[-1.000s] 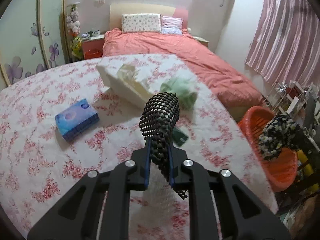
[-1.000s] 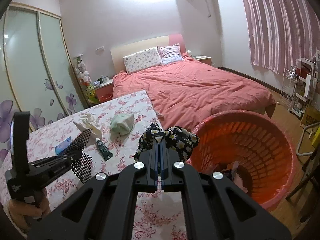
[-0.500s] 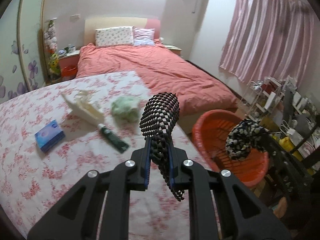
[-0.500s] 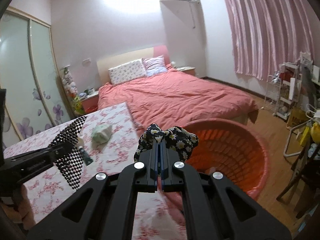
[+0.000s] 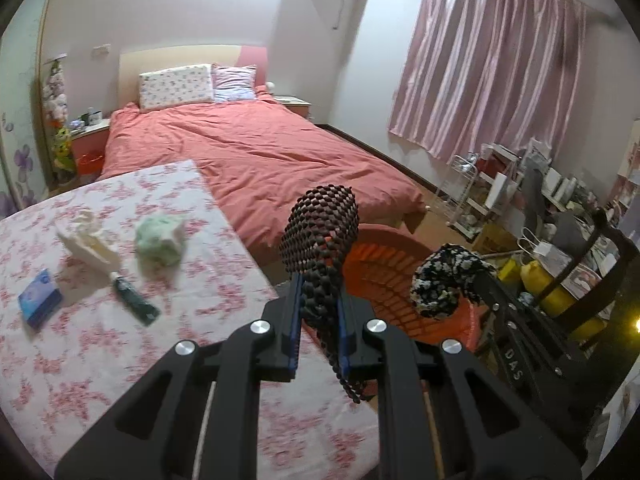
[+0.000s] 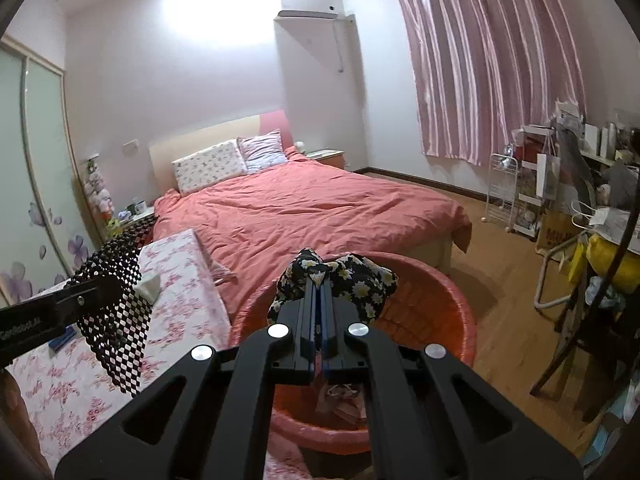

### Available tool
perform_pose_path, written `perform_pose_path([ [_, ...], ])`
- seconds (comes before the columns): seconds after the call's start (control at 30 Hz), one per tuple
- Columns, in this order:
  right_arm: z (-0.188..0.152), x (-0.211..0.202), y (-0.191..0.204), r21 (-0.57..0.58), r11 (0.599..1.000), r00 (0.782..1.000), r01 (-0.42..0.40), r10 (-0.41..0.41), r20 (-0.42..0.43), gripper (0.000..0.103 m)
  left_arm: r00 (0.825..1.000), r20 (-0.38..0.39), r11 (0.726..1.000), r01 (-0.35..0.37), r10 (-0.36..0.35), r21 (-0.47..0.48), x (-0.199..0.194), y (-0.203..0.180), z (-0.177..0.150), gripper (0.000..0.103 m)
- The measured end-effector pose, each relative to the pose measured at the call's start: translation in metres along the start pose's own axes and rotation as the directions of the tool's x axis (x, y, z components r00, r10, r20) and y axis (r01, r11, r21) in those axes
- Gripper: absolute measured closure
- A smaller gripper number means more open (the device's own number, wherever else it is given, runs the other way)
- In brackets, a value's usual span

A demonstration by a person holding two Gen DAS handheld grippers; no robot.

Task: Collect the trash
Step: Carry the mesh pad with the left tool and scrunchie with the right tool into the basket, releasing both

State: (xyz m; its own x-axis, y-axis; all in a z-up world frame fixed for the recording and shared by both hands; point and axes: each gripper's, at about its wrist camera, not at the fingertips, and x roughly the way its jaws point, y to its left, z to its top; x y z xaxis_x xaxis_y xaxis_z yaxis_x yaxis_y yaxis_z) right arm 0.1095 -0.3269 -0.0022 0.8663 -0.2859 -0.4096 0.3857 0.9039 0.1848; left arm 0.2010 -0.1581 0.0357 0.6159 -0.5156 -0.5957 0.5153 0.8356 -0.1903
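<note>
**Cloth, plastic and wood**

Matt black plastic left tongs (image 5: 318, 312) pinch a woven, scaly-looking black mesh piece (image 5: 320, 228). The right tongs (image 6: 319, 312) grip soft floral cloth (image 6: 352, 276) over a glossy orange plastic basket (image 6: 440, 296). Printed cloth covers the desk (image 5: 100, 352); the floor (image 6: 508, 264) is smooth wood.

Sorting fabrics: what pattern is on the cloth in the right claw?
Black cloth with small white-and-yellow flowers, clearest in the right wrist view.
</note>
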Motion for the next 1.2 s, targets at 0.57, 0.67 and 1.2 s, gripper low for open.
perform_pose_path([
  [0.57, 0.0, 0.011, -0.027, 0.049, 0.999, 1.0, 0.016, -0.017, 0.01, 0.102, 0.995, -0.063, 0.996, 0.075, -0.072, 0.046, 0.051, -0.039, -0.004, 0.088],
  [0.67, 0.0, 0.013, -0.028, 0.054, 0.998, 1.0, 0.013, -0.014, 0.008, 0.102, 0.994, -0.075, 0.996, 0.082, -0.079, 0.047, 0.06, -0.041, -0.004, 0.088],
  [1.2, 0.0, 0.039, -0.048, 0.11, 0.994, 0.998, -0.021, 0.028, -0.058, 0.082, 0.99, -0.141, 0.999, 0.022, -0.018, 0.028, 0.104, -0.033, -0.014, 0.049],
])
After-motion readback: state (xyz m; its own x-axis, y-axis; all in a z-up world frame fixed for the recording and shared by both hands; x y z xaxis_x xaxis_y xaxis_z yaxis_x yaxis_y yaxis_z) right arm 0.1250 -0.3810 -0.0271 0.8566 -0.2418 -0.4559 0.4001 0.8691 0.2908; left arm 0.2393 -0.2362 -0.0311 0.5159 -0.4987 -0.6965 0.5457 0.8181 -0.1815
